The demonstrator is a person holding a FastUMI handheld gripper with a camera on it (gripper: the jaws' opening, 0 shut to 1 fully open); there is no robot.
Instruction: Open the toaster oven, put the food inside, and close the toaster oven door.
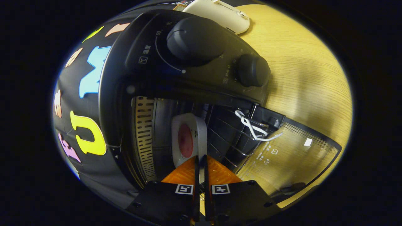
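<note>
Two orange fingers [188, 171] of the claw [201, 163] sit almost together, a narrow gap between them, and they seem to pinch the near rim of the tray [190, 138], though the contact itself is hard to make out. Left of the claw stands the slotted wall [143, 135] of the oven [176, 62]. Just ahead of the fingertips, inside the cavity, the white tray carries the red food [185, 140]. Right of it runs the wire rack [229, 138], and further right the glass door [292, 153] lies open and flat over the wooden surface [298, 72]. Beyond the oven rests a white object [220, 14]. The step in hand looks like seating the tray: push it straight in, level along the rack, release only once it rests fully, then withdraw without dragging it back.
</note>
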